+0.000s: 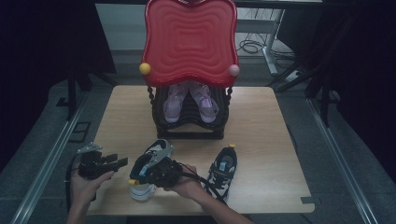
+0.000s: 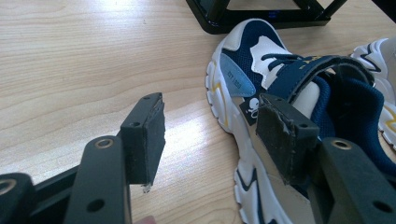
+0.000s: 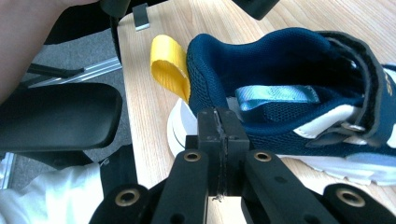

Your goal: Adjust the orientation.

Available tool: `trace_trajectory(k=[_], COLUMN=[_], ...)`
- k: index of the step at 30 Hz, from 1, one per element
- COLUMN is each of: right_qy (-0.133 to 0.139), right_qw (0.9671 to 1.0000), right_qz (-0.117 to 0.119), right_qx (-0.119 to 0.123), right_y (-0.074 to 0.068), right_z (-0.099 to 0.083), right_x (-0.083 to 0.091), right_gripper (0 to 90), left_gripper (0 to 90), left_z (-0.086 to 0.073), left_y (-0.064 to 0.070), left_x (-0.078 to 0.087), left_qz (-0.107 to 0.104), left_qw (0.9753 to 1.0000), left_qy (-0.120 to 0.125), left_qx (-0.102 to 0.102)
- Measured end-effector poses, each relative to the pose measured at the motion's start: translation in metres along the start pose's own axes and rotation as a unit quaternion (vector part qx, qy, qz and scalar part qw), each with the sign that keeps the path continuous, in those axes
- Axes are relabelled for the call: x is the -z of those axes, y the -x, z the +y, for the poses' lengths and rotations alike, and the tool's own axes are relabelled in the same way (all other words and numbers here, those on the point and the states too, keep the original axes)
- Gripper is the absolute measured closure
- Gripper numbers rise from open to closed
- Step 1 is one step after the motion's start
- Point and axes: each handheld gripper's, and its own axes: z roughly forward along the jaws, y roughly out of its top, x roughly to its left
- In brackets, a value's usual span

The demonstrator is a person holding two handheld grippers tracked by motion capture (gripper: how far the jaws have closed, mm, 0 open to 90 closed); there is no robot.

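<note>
A navy and white sneaker (image 1: 156,151) (image 2: 252,60) (image 3: 289,60) with a yellow heel loop (image 3: 169,65) stands on the wooden table (image 1: 261,121), near its front edge. My right gripper (image 1: 140,173) (image 3: 218,116) is shut, its pads pressed together right at the sneaker's side by the heel collar; nothing shows between them. My left gripper (image 1: 122,161) (image 2: 212,112) is open just left of that sneaker, and its right pad (image 2: 280,135) stands close to the shoe's side. The matching second sneaker (image 1: 223,170) (image 2: 380,51) lies to the right.
A black shoe rack (image 1: 189,133) (image 2: 261,16) stands at the table's middle back with a pair of purple sandals (image 1: 175,100) on it and a red wavy panel (image 1: 189,39) on top. The table's left edge is close to my left gripper.
</note>
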Motion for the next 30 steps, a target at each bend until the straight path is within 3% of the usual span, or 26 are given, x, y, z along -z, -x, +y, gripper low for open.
trace_trajectory(k=[10, 15, 21, 30], right_qy=[0.004, 0.005, 0.023, 0.058], right_qw=[1.0, 0.9999, 0.9996, 0.9978], right_qz=[0.0, 0.0, -0.008, -0.031], right_qx=[0.009, 0.011, 0.013, -0.006], right_y=[-0.003, -0.003, -0.002, 0.017], right_z=[0.007, 0.006, 0.002, -0.019], right_x=[-0.009, -0.005, 0.016, 0.059], right_gripper=[88.8, 88.8, 88.8, 88.7], left_gripper=[42.4, 42.4, 42.3, 42.1], left_z=[0.0, 0.0, 0.0, -0.001], left_y=[0.0, 0.0, 0.0, 0.002], left_x=[-0.001, -0.002, -0.002, -0.005], left_qz=[0.0, 0.001, 0.001, 0.004], left_qw=[1.0, 1.0, 1.0, 1.0], left_qy=[-0.004, -0.003, -0.004, -0.007], left_qx=[-0.001, -0.001, -0.001, -0.001])
